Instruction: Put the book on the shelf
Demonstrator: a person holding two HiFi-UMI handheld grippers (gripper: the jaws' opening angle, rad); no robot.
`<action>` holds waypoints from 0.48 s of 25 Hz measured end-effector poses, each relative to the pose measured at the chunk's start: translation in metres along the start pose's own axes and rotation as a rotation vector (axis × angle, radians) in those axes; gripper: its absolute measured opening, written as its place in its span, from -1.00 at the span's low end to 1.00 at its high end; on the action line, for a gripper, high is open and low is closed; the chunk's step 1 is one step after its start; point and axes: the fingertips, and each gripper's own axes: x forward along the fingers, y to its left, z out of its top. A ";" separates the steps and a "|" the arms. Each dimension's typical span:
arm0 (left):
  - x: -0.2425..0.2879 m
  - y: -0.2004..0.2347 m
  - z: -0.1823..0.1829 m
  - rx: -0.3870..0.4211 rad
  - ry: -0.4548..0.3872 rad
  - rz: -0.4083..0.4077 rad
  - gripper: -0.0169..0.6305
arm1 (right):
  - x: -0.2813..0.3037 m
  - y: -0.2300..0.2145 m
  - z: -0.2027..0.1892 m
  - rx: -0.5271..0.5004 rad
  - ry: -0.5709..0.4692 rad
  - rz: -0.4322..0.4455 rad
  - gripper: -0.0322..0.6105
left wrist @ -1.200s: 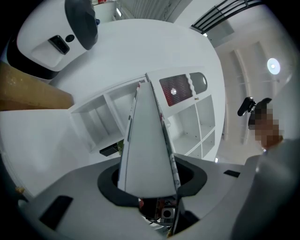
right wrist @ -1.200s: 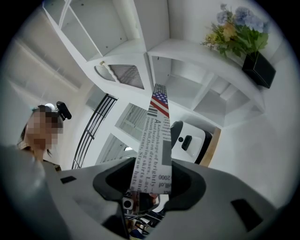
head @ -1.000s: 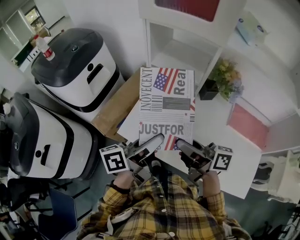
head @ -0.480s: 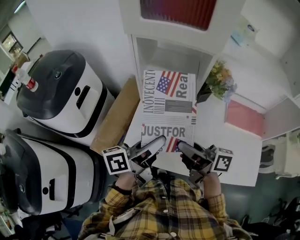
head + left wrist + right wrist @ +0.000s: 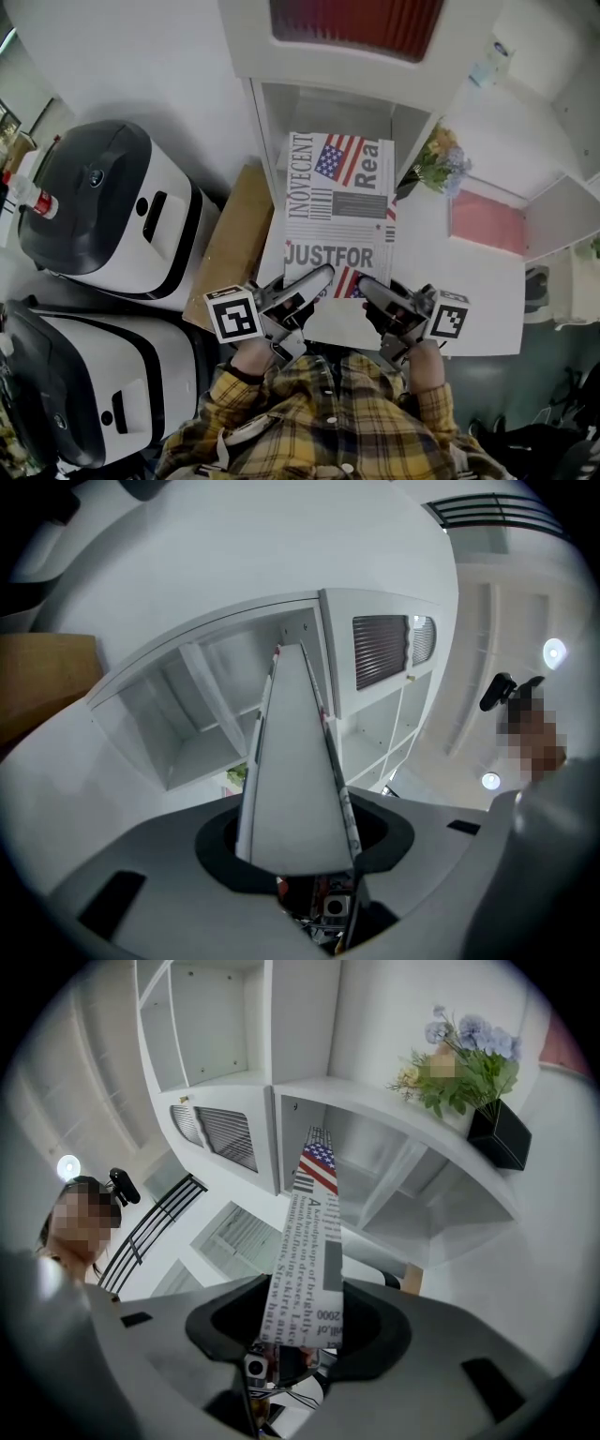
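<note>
White shelf [image 5: 265,131]: center-top cubby open toward the book [image 5: 337,206], whose far edge sits at its mouth; the cubby right of it holds potted flowers [image 5: 436,161]. Book mid-frame, newsprint cover w/ US flag, "JUSTFOR". Left gripper [image 5: 314,279] & right gripper [image 5: 373,289] each pinch its near edge, 1 per corner.

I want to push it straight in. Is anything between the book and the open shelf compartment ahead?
Nothing visible. The book, held by the left claw and right claw, points at the compartment, whose inside looks bare. The flowers stand off to the right, clear of the path.
</note>
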 end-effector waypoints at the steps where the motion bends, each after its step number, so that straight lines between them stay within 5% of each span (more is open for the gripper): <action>1: -0.001 -0.001 -0.001 0.004 -0.001 -0.004 -0.39 | 0.000 0.001 -0.001 -0.006 0.001 0.002 -0.29; 12: 0.000 -0.001 0.000 0.012 -0.012 0.020 -0.39 | 0.001 0.000 0.001 0.005 0.021 0.029 -0.28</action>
